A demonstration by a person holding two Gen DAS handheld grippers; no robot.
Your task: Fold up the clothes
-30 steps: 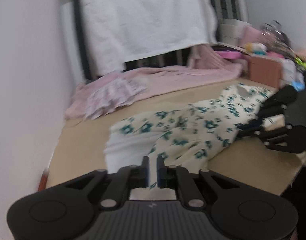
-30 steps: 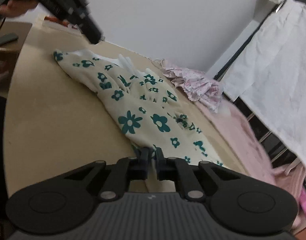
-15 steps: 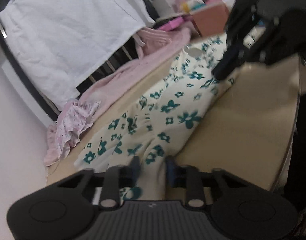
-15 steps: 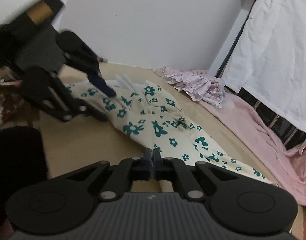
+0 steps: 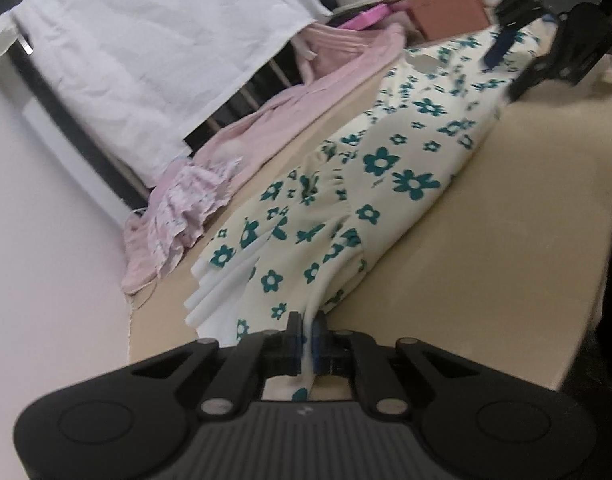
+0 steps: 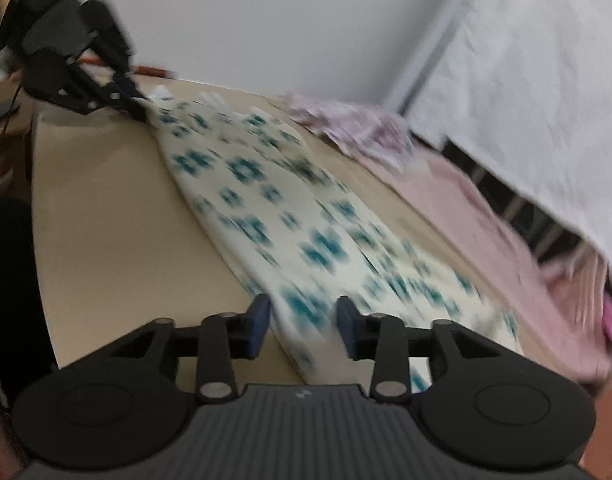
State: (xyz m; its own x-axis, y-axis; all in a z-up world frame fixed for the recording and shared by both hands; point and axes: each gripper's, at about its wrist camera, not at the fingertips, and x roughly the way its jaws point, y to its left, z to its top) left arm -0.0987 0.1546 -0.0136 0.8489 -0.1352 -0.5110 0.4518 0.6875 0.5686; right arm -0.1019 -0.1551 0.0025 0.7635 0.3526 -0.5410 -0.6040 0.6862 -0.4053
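A cream garment with teal flowers point(image 5: 386, 184) point(image 6: 265, 208) lies stretched out long across the tan table point(image 5: 506, 260). My left gripper point(image 5: 306, 336) is shut on its near end, with a pinch of cloth between the pads. That gripper point(image 6: 139, 106) also shows at the far end of the cloth in the right wrist view. My right gripper point(image 6: 303, 322) is opening its jaws. The other end of the garment lies between the fingers point(image 6: 259, 320), and the pads stand apart from it. In the left wrist view the right gripper point(image 5: 510, 68) hovers over that far end.
A pale pink garment point(image 5: 306, 92) and a frilled pink-print piece point(image 5: 185, 208) lie along the table's back edge. A white sheet point(image 5: 153, 48) hangs over a dark rack behind. An orange box point(image 5: 450, 12) and clutter stand at the far corner. A white wall point(image 6: 265, 20) borders the table.
The left gripper opened briefly, rolled and sank, then shut on the garment's end. The right gripper, shut on the other end before, has spread its jaws and shifted sideways.
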